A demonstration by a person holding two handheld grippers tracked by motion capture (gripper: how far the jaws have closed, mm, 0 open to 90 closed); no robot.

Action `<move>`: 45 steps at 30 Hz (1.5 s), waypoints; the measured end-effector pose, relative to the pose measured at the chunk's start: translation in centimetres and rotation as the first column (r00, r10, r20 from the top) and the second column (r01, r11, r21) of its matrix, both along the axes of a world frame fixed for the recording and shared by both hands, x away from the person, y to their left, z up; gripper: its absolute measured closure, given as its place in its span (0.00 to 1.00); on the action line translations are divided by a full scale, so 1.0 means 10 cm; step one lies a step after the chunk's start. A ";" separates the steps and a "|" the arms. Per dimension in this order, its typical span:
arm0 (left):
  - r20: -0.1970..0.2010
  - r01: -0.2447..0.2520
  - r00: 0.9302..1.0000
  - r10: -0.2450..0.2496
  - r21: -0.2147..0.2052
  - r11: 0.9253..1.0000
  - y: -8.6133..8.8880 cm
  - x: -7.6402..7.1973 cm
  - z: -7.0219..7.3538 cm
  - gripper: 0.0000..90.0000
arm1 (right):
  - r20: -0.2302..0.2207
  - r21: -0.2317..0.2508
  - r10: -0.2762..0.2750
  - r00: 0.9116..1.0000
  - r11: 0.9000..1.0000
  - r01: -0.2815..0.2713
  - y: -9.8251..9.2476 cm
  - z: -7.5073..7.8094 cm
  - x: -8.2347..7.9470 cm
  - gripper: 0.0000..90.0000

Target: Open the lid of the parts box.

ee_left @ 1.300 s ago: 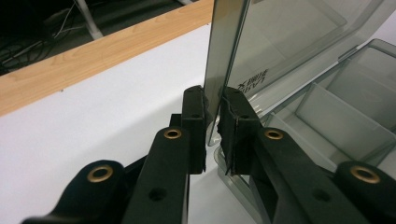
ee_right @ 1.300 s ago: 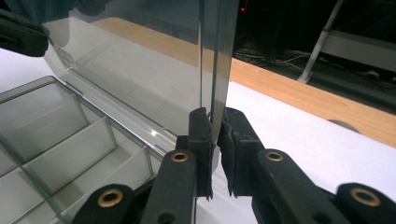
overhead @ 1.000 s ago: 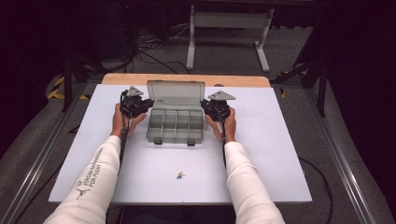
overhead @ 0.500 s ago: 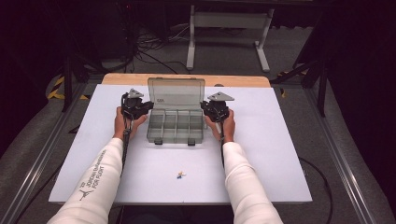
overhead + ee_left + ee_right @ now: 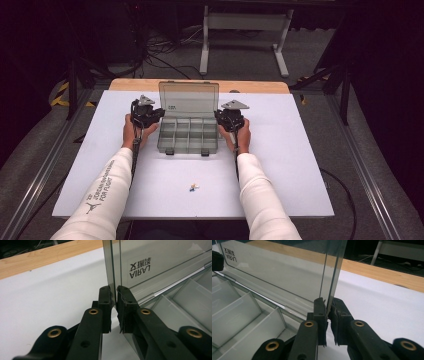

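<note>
Each hand-held gripper pinches a side edge of the clear lid point(image 5: 189, 99): the left hand-held gripper point(image 5: 113, 301) has the lid's wall clamped between its jaws, and the right hand-held gripper point(image 5: 327, 307) does the same on the opposite edge. The lid stands upright between them, hinged at the far side of the organizer box point(image 5: 189, 135), whose empty compartments lie open on the white tabletop point(image 5: 300, 150). By my reckoning the lid is fully raised or about to be lowered. A small piece point(image 5: 193, 187) waits behind the grippers, toward the person.
</note>
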State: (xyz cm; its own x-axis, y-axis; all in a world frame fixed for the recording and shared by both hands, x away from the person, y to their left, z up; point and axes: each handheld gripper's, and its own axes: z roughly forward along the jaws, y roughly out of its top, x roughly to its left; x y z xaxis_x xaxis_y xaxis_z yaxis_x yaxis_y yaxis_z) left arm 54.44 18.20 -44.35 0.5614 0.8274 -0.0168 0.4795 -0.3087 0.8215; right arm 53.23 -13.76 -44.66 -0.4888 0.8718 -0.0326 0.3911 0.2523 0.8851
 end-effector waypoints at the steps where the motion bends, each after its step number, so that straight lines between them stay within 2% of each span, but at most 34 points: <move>1: -0.004 -0.001 1.000 0.001 -0.004 1.000 -0.01 0.00 0.00 0.90 | -0.002 -0.005 -0.003 1.000 1.000 0.003 0.01 0.00 0.00 0.92; 7: -0.007 0.011 1.000 -0.011 0.001 1.000 -0.01 0.03 -0.01 0.89 | -0.008 -0.004 0.000 1.000 1.000 0.000 0.01 0.00 0.03 0.91; 9: 0.004 0.010 1.000 -0.010 0.008 1.000 -0.01 0.03 -0.01 0.89 | -0.006 -0.015 -0.002 1.000 1.000 0.002 0.02 0.00 0.03 0.90; 11: 0.000 0.011 1.000 -0.011 -0.007 1.000 0.00 0.04 -0.03 0.89 | -0.005 -0.010 -0.004 1.000 1.000 0.004 0.01 -0.01 0.04 0.90; 16: 0.001 0.010 1.000 -0.010 -0.007 1.000 0.00 0.06 -0.04 0.88 | -0.013 -0.012 0.002 1.000 1.000 -0.002 0.01 0.00 0.06 0.88; 20: -0.005 0.018 1.000 -0.018 -0.018 1.000 0.01 0.07 -0.04 0.87 | -0.022 0.014 0.007 1.000 1.000 -0.006 -0.01 -0.02 0.08 0.87; 26: -0.002 0.013 1.000 -0.013 -0.027 1.000 0.01 0.07 -0.05 0.86 | -0.029 0.013 0.012 0.999 1.000 -0.012 -0.01 -0.01 0.09 0.84; 37: -0.003 0.009 1.000 -0.009 -0.007 1.000 0.00 0.07 -0.05 0.84 | -0.025 -0.008 0.005 1.000 1.000 -0.005 0.00 -0.01 0.09 0.81; 45: -0.003 0.005 1.000 -0.005 0.003 1.000 0.00 0.08 -0.06 0.84 | -0.023 -0.006 0.013 1.000 1.000 -0.013 0.01 -0.01 0.09 0.80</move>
